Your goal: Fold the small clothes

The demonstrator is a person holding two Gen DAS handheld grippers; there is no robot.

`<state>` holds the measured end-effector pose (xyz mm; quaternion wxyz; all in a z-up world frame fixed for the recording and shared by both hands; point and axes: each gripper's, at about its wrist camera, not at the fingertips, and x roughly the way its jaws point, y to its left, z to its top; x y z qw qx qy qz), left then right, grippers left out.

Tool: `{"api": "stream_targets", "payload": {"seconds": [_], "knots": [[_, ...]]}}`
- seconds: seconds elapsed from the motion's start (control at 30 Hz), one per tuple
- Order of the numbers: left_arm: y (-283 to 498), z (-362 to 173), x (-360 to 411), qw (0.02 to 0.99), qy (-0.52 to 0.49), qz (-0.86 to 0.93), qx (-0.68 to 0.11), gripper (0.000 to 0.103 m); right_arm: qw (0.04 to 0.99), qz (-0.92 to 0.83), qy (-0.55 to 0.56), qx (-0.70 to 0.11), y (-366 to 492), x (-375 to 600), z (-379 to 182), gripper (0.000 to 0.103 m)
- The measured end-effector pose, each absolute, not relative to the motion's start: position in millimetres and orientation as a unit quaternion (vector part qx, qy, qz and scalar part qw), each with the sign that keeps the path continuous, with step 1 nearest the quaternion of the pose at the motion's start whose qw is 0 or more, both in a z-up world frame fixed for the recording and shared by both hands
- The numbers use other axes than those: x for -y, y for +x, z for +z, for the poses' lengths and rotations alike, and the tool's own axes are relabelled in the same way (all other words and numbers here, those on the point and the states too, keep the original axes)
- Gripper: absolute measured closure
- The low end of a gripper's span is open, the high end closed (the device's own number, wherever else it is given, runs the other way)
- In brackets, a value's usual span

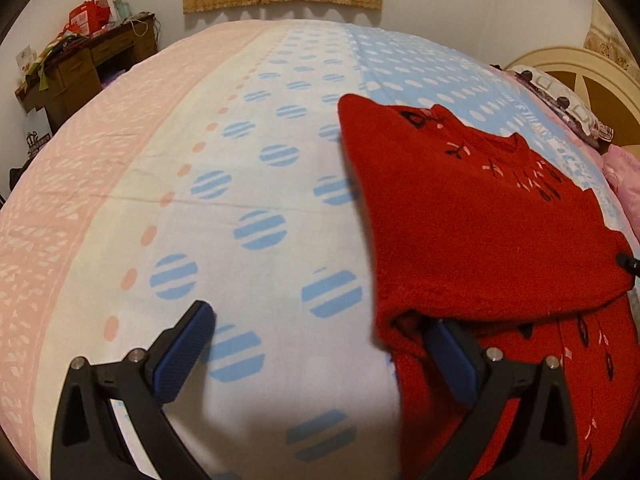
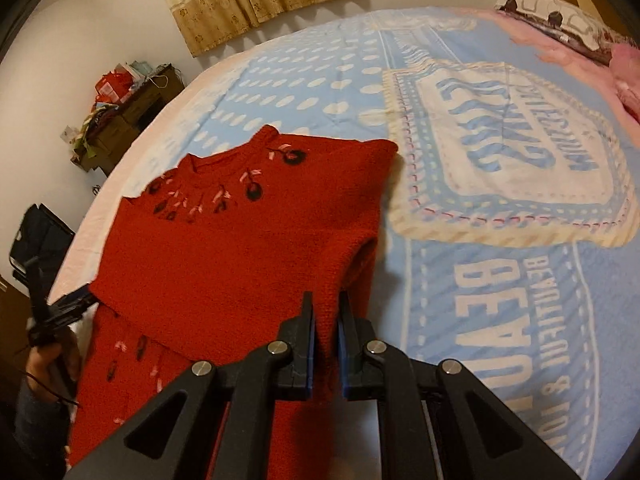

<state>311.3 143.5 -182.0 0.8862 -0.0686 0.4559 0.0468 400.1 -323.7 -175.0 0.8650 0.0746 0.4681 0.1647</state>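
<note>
A red sweater (image 2: 224,264) lies on the bed (image 1: 256,184), right in front of both grippers. It has little pink and black flowers sewn near the neck. The far part is folded over the near part, so the sweater is already two layers thick.

The right gripper (image 2: 326,344) has its two blue pads squeezed almost together, with a fold of the red knit pinched between them. It holds the edge that is nearest to it, on the side away from the other gripper. I think it grips there so it can lay that side down neatly where it belongs.

The left gripper (image 1: 316,344) is wide open and holds nothing. One of its fingers (image 1: 452,360) pokes just under the sweater's folded edge, and the other finger sits well off to the side over the bare sheet. It looks ready to close on that edge, or it has let go of it; I cannot tell which.

Far beyond the grippers, a pillow (image 2: 552,16) rests at the head of the bed, and a messy desk (image 1: 84,64) stands by the wall.
</note>
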Motion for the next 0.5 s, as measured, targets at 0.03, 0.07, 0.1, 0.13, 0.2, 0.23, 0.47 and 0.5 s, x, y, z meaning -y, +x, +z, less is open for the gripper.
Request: {"api": "stream_targets", "payload": {"seconds": [0.03,0.07,0.1,0.13,0.2,0.23,0.47,0.5], "knots": [[308.3,-181.2,-143.0,0.885,-0.068,0.046,-0.458,0.0,0.865,0.167,0.073,-0.468,399.7,323.8,-175.3,0.094],[304.8,-179.9,-143.7,0.885,-0.069,0.045,-0.459,0.0,0.864,0.167,0.072,-0.469,398.6,323.8,-175.4,0.094],[299.9,-177.5,-143.6,0.886,-0.071,0.045,-0.457,0.0,0.863,0.168,0.071,-0.47,398.5,324.4,-174.5,0.094],[294.1,-174.4,-142.9,0.887,-0.07,0.044,-0.455,0.0,0.861,0.171,0.072,-0.473,398.6,325.4,-173.2,0.093],[282.6,-167.7,-141.8,0.889,-0.065,0.044,-0.451,0.0,0.862,0.166,0.066,-0.475,397.6,326.3,-169.9,0.082],[275.0,-162.1,-141.1,0.894,-0.063,0.041,-0.443,0.0,0.864,0.161,0.061,-0.473,396.0,327.8,-168.4,0.063],[274.3,-116.2,-142.7,0.928,-0.051,0.065,-0.362,0.0,0.885,0.168,0.038,-0.432,377.3,321.5,-136.7,0.041],[282.4,-115.6,-142.2,0.929,-0.05,0.07,-0.36,0.0,0.883,0.184,0.037,-0.43,376.6,312.4,-133.0,0.041]]}}
